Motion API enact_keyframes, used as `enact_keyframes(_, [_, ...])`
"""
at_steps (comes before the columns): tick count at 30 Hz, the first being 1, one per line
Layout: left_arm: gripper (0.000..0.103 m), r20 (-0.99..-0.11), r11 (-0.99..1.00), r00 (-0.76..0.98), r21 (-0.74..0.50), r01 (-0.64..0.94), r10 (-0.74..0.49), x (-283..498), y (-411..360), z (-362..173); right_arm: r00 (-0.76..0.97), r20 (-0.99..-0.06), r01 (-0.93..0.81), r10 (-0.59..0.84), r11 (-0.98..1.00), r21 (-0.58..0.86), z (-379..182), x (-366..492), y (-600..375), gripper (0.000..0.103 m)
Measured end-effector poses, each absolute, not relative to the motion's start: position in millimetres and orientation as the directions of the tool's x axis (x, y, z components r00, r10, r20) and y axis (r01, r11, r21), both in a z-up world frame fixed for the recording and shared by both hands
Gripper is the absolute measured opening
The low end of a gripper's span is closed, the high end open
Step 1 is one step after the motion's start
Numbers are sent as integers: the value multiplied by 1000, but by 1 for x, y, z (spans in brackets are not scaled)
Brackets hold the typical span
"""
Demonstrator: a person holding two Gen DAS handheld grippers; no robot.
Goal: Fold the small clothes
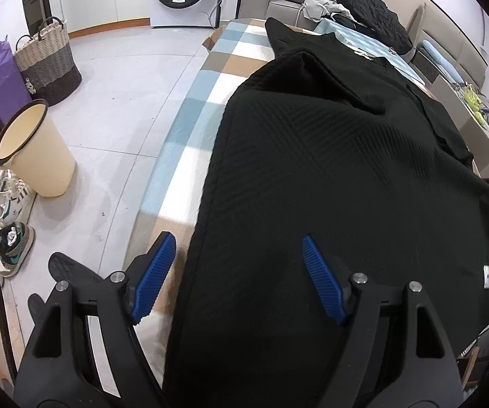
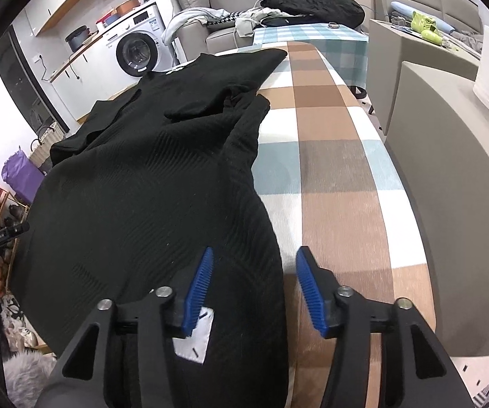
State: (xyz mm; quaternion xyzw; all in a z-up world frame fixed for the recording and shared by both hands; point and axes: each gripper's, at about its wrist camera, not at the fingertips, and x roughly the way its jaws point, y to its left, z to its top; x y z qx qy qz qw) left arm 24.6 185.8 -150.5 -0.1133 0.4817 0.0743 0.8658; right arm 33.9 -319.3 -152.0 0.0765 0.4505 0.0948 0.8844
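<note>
Left wrist view: my checked blue, brown and white counter (image 1: 190, 129) carries the black ribbed knit garment (image 1: 329, 187), spread flat. Its white sewn label (image 2: 193, 343) shows no writing I can read. Left gripper (image 1: 237, 272) and right gripper (image 2: 254, 285) jaws both stand apart, straddling the garment's edges, gripping nothing.

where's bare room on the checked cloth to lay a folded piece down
Widest bare patch: the checked cloth right of the black garment, up to the grey cushion. A narrower strip runs between the garment's left edge and the floor side. The far end is crowded with piled clothes. Both grippers, left and right, are open.
</note>
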Motion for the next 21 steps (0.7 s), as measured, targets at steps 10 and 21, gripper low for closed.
enact_keyframes(10, [75, -857, 976, 514, -78, -202, 38, 12, 170, -159, 573, -783, -140, 243, 970, 199, -155, 21, -309, 54])
enact_keyframes(21, [75, -815, 979, 577, -83, -187, 42, 0, 165, -162, 593, -770, -187, 233, 971, 150, -160, 18, -305, 55])
